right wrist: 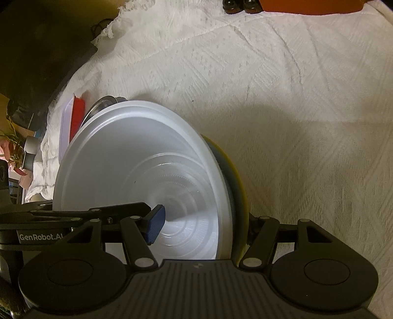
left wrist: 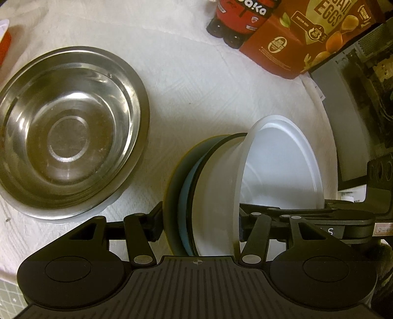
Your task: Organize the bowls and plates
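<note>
**Background items around the work surface**

A white textured cloth (left wrist: pixel 196 81) covers the desk. At its far edge stands a dark bottle with a red label (left wrist: pixel 235 17), touching an orange-red carton printed "EGGS" (left wrist: pixel 307 41). A dark grey box (left wrist: pixel 343 103) sits at the right. In the right wrist view, a red and white container (right wrist: pixel 73 120) lies at the left.

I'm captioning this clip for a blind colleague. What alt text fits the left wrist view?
The left tongs grip a tilted stack of bowls, white one uppermost, above a white tablecloth. Nested steel bowls sit to the left; a snack box and a dark bottle stand behind.
</note>
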### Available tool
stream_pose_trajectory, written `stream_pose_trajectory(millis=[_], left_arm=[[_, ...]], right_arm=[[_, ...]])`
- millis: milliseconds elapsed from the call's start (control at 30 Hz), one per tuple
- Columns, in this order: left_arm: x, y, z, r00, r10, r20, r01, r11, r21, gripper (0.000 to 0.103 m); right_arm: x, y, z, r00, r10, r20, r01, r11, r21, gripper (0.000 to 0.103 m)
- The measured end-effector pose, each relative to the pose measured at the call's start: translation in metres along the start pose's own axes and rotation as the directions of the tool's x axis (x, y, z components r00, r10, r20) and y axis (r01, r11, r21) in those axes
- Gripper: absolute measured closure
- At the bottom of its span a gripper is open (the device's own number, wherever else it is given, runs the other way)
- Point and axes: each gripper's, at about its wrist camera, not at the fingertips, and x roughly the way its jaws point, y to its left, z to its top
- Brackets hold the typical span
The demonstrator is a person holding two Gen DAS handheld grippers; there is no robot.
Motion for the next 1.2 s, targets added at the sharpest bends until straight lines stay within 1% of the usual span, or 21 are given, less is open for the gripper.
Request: stream_pose_trajectory(millis=[200,400,533,800,967,1100,1200], left_arm=[[0.000,-0.001,-0.001,1.000,0.004,0.007,-0.004,1.000,0.006,0.046],[-0.001,0.004,-0.001,1.000,-0.012,0.000,0.012,1.000,-0.017,0.046],[-0.003,0.006,-0.003,1.000,-0.013,0.001,0.013,0.999,-0.035,0.046],[-0.009,0.005,-0.003,1.000,-0.016,0.004,0.016,1.000,-0.026,0.046],[-0.027,0.002,0.006,0.999,-0.037,0.029,0.038,0.999,-0.012,0.046],[-0.054,0.004,0.022,0.996,-0.064,0.057,0.065,0.998,-0.010,0.046],[-0.077,0.007,0.034,0.994,-0.054,0.092,0.055,0.998,-0.003,0.046]], right_arm=[[-0.001,0.003,-0.001,1.000,-0.017,0.002,0.017,1.000,-0.003,0.039],[0.000,0.011,0.002,0.999,-0.044,-0.009,0.044,0.999,0.000,0.040],[0.001,0.012,0.005,0.999,-0.050,-0.022,0.050,0.999,-0.003,0.040],[0.001,0.017,0.009,0.998,-0.054,-0.035,0.053,0.998,-0.027,0.040],[-0.009,0.026,0.016,0.998,-0.060,-0.026,0.059,0.998,-0.025,0.040],[-0.029,0.048,0.030,0.997,-0.071,0.003,0.071,0.996,-0.055,0.039],[-0.040,0.068,0.042,0.998,-0.057,0.036,0.060,0.994,-0.088,0.039]])
